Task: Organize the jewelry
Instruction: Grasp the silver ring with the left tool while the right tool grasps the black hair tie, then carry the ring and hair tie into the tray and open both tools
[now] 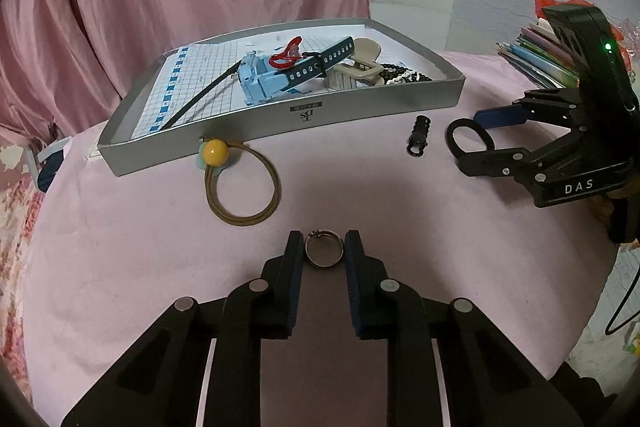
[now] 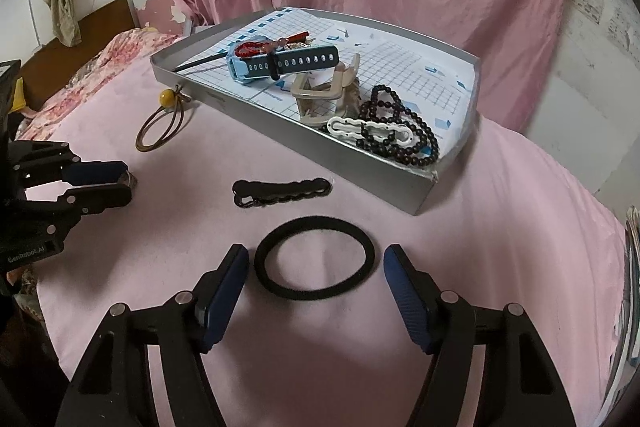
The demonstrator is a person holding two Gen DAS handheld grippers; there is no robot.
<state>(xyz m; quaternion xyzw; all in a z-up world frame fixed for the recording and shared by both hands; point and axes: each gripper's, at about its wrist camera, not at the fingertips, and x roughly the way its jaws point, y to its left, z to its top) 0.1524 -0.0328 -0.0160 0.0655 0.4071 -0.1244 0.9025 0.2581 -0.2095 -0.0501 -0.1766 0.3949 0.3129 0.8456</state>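
Pickup step: the left gripper [image 1: 323, 247] stands narrow around the ring [image 1: 324, 254] on the near cloth — not visibly clamped. Right gripper [image 2: 316, 259] gapes wide around the black band [image 2: 315, 258]. Next, probably: pinch, carry to the far tray [image 1: 320, 115].

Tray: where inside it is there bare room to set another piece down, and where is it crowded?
The tray has bare grid paper along its back wall and far right corner, behind the black beads. A smaller free strip lies at the left end, beyond the black stick. The middle and front right are crowded: blue watch, beige hair claw, white clip, beads.
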